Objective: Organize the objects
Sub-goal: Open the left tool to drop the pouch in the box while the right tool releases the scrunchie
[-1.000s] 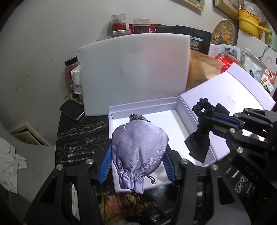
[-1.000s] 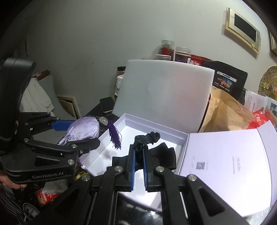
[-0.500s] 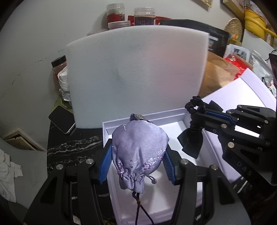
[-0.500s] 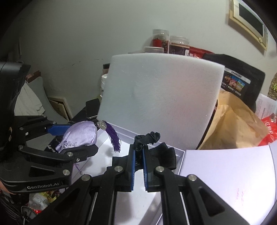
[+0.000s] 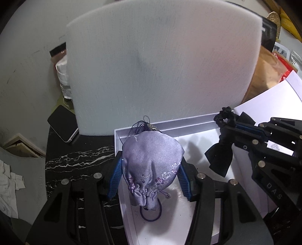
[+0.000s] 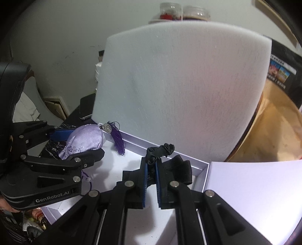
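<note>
My left gripper (image 5: 150,165) is shut on a lilac satin drawstring pouch (image 5: 151,160), which hangs just above the left end of an open white box (image 5: 166,128). From the pouch's far end dangles a purple tassel (image 6: 118,140) over the box floor, while its cord loop (image 5: 151,213) lies on the floor under it. My right gripper (image 6: 151,165) is shut on a black bow hair tie (image 6: 160,152) over the right part of the same box. In the left wrist view the bow (image 5: 219,160) hangs from those fingers. The two grippers stand side by side.
A tall white foam slab (image 5: 160,66) stands upright right behind the box. The box lid (image 6: 254,188) lies open to the right. A dark phone (image 5: 63,123) rests on the black marble top (image 5: 75,160) at left. Brown paper bag (image 6: 273,128) and jars (image 6: 185,11) sit behind.
Both grippers have moved forward and down over the box with their loads. The foam slab looms larger, and the pouch cord now touches the box floor.
</note>
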{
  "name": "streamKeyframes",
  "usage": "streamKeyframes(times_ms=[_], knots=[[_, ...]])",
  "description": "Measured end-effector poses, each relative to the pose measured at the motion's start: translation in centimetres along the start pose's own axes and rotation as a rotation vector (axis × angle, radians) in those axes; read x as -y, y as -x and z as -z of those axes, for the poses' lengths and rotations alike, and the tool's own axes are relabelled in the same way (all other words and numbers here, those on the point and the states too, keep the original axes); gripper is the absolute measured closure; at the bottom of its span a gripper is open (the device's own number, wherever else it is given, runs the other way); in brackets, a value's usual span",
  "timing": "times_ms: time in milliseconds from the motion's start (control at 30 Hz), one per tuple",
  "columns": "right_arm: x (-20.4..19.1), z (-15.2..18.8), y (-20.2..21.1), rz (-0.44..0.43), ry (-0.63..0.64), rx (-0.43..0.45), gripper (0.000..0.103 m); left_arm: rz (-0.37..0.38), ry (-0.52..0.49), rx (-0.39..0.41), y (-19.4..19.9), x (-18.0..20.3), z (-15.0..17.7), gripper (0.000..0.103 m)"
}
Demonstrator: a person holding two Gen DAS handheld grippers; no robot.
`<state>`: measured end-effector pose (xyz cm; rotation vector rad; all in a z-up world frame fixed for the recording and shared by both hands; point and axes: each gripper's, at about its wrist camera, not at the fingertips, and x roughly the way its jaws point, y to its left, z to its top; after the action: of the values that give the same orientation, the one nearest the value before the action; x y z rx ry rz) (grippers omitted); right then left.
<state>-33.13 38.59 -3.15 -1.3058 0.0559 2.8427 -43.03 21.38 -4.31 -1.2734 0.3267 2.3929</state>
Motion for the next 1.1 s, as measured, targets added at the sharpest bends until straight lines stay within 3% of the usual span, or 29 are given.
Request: streamKeyframes(times_ms=[300, 367, 433, 500, 1100], knots=[[0.5, -0.1, -1.5, 0.029, -0.028, -0.037, 0.094, -0.019, -0.008, -0.047, -1.2, 0.2, 0.1, 0.049], [0.5, -0.2, -1.8, 0.033, -0.033, -0.046, 0.085, -0.035, -0.002, -0.067, -1.5, 0.1, 0.1, 0.047], [0.6, -0.3, -1.9, 0.037, -0.042, -0.048, 0.053, -0.038, 0.004, -0.074, -1.5, 0.0, 0.2, 0.045], [0.6, -0.3, -1.6, 0.051, -0.045, -0.035, 0.045, -0.038, 0.006, -0.075, -1.2, 0.0, 0.3, 0.042], [-0.8, -0.1, 3.5, 0.039, -0.016, 0.008, 0.045, -0.089, 0.041, 0.018, 7.4, 0.3, 0.7, 0.042]])
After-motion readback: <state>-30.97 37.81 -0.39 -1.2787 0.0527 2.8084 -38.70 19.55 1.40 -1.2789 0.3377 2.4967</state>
